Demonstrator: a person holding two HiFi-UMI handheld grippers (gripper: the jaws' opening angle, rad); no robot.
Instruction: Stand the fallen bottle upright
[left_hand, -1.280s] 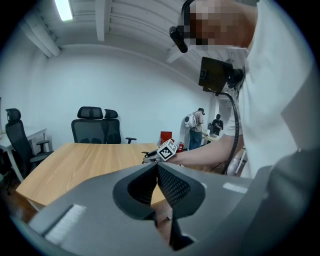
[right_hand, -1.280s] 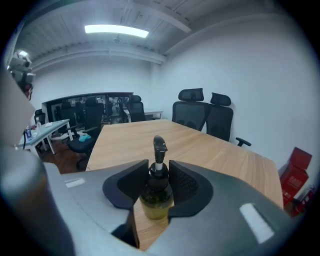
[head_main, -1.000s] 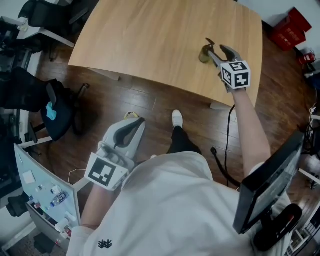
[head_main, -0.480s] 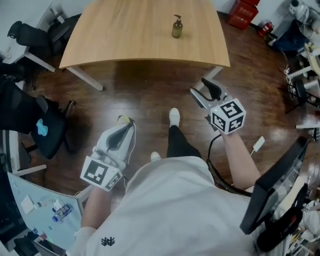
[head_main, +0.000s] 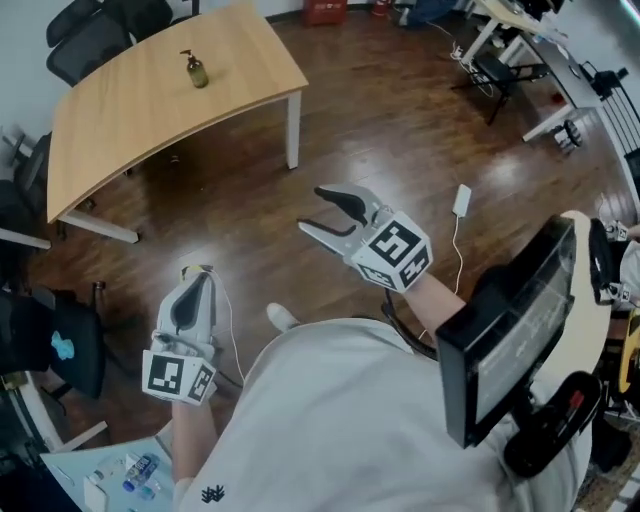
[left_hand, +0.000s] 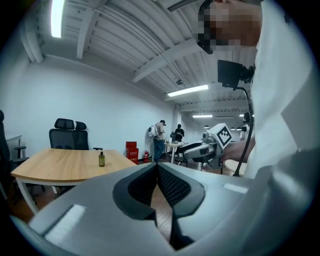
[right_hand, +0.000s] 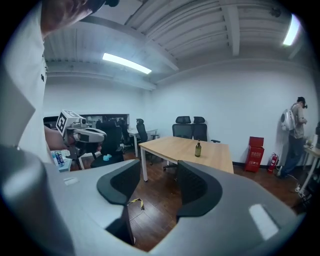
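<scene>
A small olive-green pump bottle (head_main: 193, 70) stands upright on the wooden table (head_main: 130, 110), far from both grippers. The bottle (left_hand: 101, 159) shows small in the left gripper view and, again as a small bottle (right_hand: 198, 148), on the table (right_hand: 175, 148) in the right gripper view. My right gripper (head_main: 312, 210) is open and empty, held over the wooden floor. My left gripper (head_main: 198, 274) hangs low at my left side, jaws closed together on nothing. Each gripper sees the other: right gripper (left_hand: 200, 149), left gripper (right_hand: 82, 133).
Black office chairs (right_hand: 192, 127) stand behind the table. A red box (right_hand: 256, 152) sits by the wall, and people (left_hand: 160, 135) stand at a far desk. A monitor on a stand (head_main: 510, 330) is at my right. A cable and white adapter (head_main: 462, 200) lie on the floor.
My right gripper has left the bottle standing upright and pulled back from the table. I have moved away and turned, so the table now lies far off at upper left.
</scene>
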